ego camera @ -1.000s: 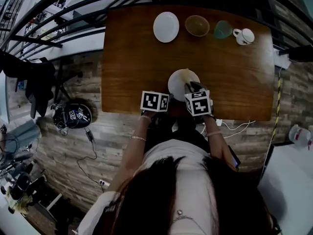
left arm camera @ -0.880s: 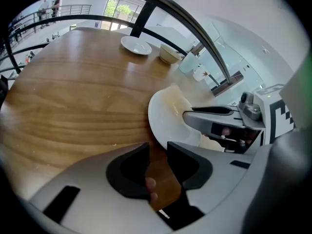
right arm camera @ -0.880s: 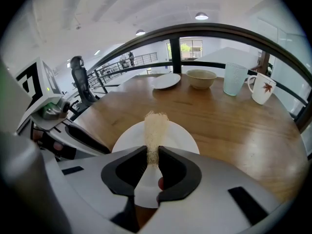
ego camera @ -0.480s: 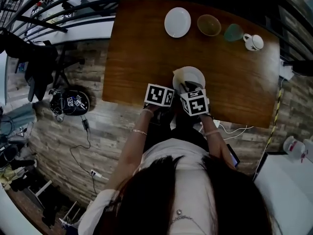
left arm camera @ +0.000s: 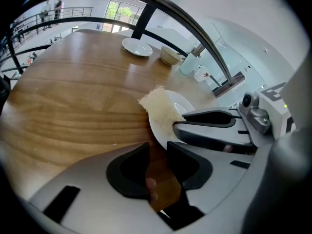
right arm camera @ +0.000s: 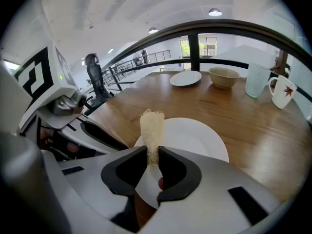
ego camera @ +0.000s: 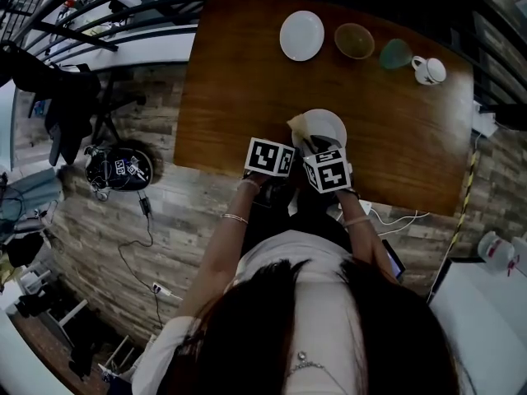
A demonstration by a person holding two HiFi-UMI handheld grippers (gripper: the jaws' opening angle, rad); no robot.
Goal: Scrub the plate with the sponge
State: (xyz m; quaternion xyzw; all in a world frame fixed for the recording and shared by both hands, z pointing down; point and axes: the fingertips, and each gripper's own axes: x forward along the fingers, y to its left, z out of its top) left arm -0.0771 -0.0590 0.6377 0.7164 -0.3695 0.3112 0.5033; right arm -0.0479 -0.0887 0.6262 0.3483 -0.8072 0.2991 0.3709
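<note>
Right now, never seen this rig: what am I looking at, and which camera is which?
No robot: a person holds a two-finger gripper in each hand. The head view looks down from the person's head; each gripper view rides on one gripper, looking along its fingers. On the wooden table sit a white plate close by and, at the far edge, a second plate, a bowl, a glass and a mug. The right gripper pinches a pale sponge over the white plate. The left gripper appears to pinch its rim.
</note>
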